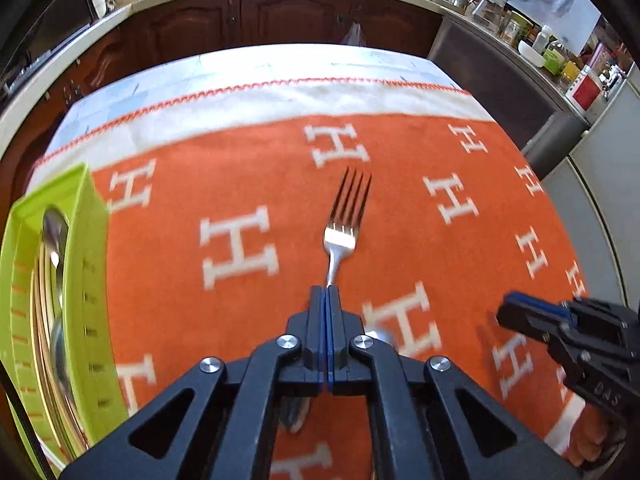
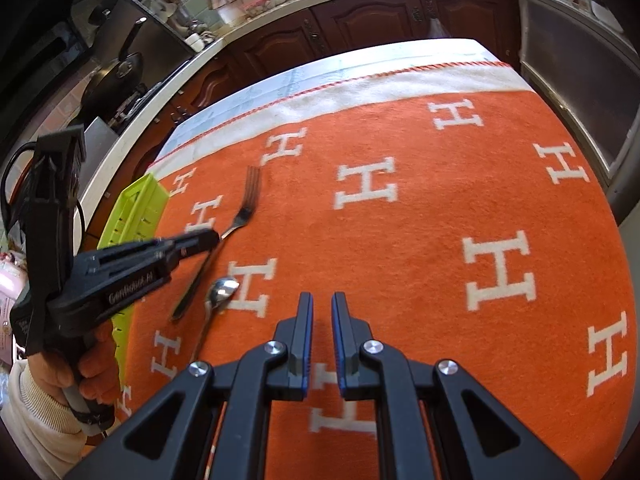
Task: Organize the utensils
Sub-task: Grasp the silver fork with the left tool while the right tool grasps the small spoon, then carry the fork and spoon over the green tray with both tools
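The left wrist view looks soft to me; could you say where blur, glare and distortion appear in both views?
Left wrist: blanket letters smear, fork glints, tray bows at the edge. Right wrist: sharper, spoon glares, counter edge curves.

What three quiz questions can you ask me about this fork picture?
1. Which thing is the left gripper pinching? A) a spoon B) the fork C) a knife
2. True or false: the right gripper is holding a spoon.
3. What colour is the tray that has spoons in it?

Key: 1 B. 2 False: its jaws are slightly apart with nothing between them. 3 Green.
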